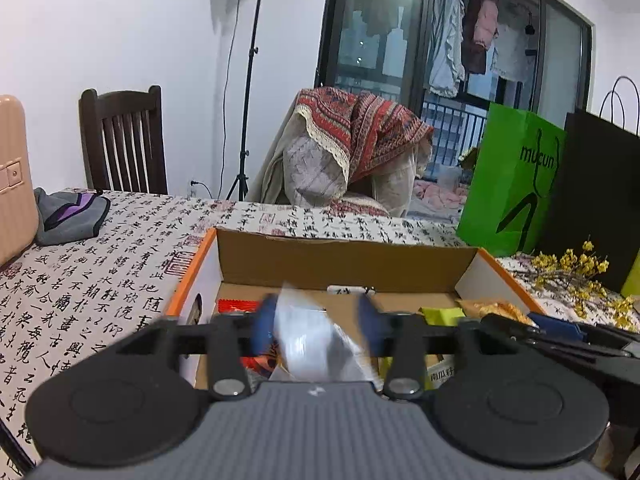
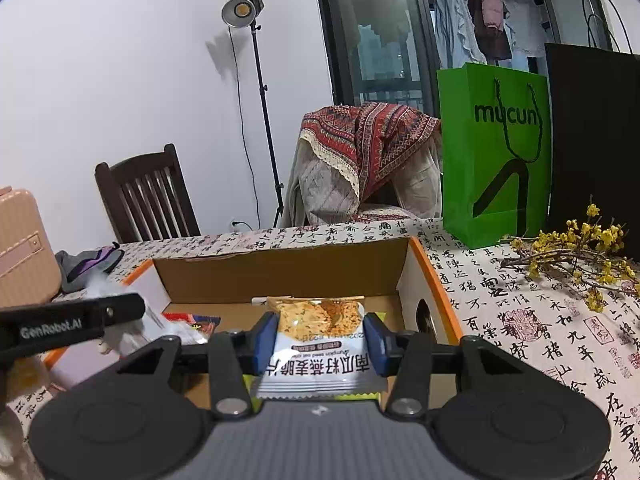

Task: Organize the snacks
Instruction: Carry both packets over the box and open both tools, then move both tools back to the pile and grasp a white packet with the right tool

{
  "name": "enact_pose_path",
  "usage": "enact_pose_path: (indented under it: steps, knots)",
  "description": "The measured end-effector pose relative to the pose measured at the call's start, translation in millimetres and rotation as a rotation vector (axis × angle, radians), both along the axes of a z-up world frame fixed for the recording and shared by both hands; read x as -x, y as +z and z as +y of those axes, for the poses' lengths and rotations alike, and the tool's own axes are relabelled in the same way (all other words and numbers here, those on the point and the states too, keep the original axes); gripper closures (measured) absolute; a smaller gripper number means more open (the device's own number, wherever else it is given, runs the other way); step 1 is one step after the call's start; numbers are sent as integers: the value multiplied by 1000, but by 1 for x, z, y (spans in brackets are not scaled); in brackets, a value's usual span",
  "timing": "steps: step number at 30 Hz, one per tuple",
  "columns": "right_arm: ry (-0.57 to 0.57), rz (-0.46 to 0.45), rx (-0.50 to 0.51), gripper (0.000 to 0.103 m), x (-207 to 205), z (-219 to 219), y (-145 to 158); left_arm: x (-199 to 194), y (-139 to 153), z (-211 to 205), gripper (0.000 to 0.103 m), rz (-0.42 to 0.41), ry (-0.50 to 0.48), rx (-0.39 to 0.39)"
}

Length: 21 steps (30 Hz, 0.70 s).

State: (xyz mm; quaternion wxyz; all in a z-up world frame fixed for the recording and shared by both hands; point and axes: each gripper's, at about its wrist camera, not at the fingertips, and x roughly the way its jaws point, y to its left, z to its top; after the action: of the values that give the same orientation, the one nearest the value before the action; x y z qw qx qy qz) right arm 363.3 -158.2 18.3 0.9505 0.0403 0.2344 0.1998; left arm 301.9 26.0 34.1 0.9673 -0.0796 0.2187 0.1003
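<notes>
My left gripper (image 1: 318, 326) stands with its blue pads apart, and a blurred pale snack packet (image 1: 310, 340) hangs in the gap between them; the pads do not press on it, so it is let go, though the blur keeps me from telling whether one edge brushes a pad. My right gripper (image 2: 320, 338) is clenched on an oat crisp packet (image 2: 320, 344), white with an orange picture at the far end and large dark characters on the near half, the blue pads touching it on both sides.

Both grippers point slightly down over an open cardboard box (image 2: 280, 276) with an orange rim. On the box floor lie a red wrapper (image 1: 236, 306) at the left, a yellow-green packet (image 1: 442, 315) at the right, and a small white packet (image 1: 350, 290) against the far wall.

The box sits on a table under a cloth printed with black calligraphy (image 2: 520, 320). To the right of the box lie dry branches with yellow blossoms (image 2: 576, 252), and behind them stand a green paper bag (image 2: 494, 152) and a black paper bag (image 2: 596, 140) side by side. At the left edge are a grey and purple pouch (image 1: 72, 212) and a pink suitcase (image 1: 14, 176). Beyond the table stand a dark wooden chair (image 1: 124, 140), a lamp on a tripod (image 2: 244, 10), and a chair draped with a patterned red cloth (image 1: 360, 136).
</notes>
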Motion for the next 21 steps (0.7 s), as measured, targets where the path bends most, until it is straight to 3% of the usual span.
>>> enact_pose_path:
  steps: [1,2,3,4,5,21]
  knots:
    - [0,-1,-2,47,2,-1,1,3,1,0,22,-13,15,-5]
    - [0,1,-8,33,2,-2,1,4,3,-1,4,-23,36,-14]
    - [-1,1,-18,23,2,-4,2,7,4,0,0,-43,59,-20]
    - [1,1,-26,7,2,-6,2,9,6,0,0,-57,69,-23]
    - [3,3,-31,1,2,-8,2,10,7,1,0,-59,69,-18]
    - [45,-3,14,0,37,-20,48,30,32,9,0,-33,85,14]
